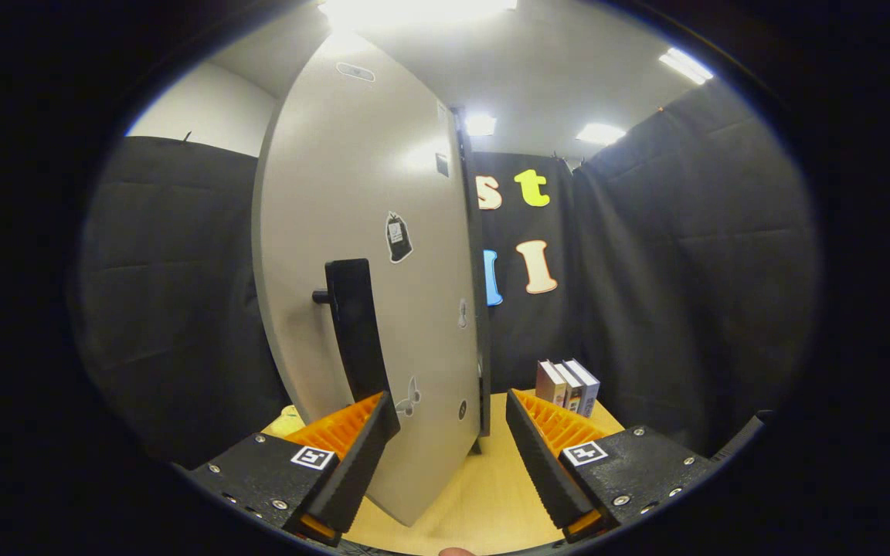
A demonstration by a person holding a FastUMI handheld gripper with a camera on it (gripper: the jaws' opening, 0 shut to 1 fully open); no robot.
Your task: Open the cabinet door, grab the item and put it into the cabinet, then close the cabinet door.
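The grey cabinet door (360, 255) stands tall and close, angled across my view, its free edge reaching down between my two fingers. A black vertical handle (354, 328) sticks out from the door face, just above and beyond my left finger (352, 440). My gripper (451, 413) is open, the fingers spread wide, with the door's lower edge in the gap but neither finger pressing on it. The cabinet's dark side edge (477, 309) runs down behind the door. Several small boxes (567, 386) stand upright on the wooden table (484, 494) beyond my right finger.
Black cloth walls close in the booth on the left, back and right. A pale yellow thing (287, 421) peeks out on the table left of the door. Small stickers dot the door face. Bright ceiling lights shine overhead.
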